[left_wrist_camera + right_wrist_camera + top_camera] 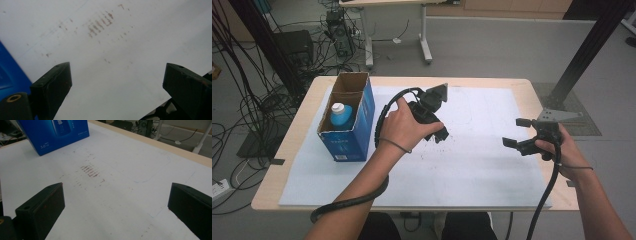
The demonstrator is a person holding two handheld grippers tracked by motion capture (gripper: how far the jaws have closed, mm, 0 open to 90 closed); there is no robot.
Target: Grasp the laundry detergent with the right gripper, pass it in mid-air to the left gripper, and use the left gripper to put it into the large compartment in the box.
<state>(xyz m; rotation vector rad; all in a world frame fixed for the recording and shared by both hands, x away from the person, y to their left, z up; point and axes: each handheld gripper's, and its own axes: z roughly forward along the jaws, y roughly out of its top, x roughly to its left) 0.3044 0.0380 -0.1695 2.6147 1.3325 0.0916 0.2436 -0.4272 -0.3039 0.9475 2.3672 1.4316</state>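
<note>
An open-topped blue cardboard box stands just to the left of the left gripper, and a blue bottle with a white cap sits upright inside it, in the compartment nearer the person. The left gripper hangs low over the white paper sheet that covers the wooden table, its jaws spread wide with nothing between them; in the left gripper view a blue corner of the box lies beside its left jaw. Brownish smudge marks streak the sheet ahead of the right gripper. That gripper, well apart from the box, is likewise spread and empty
</note>
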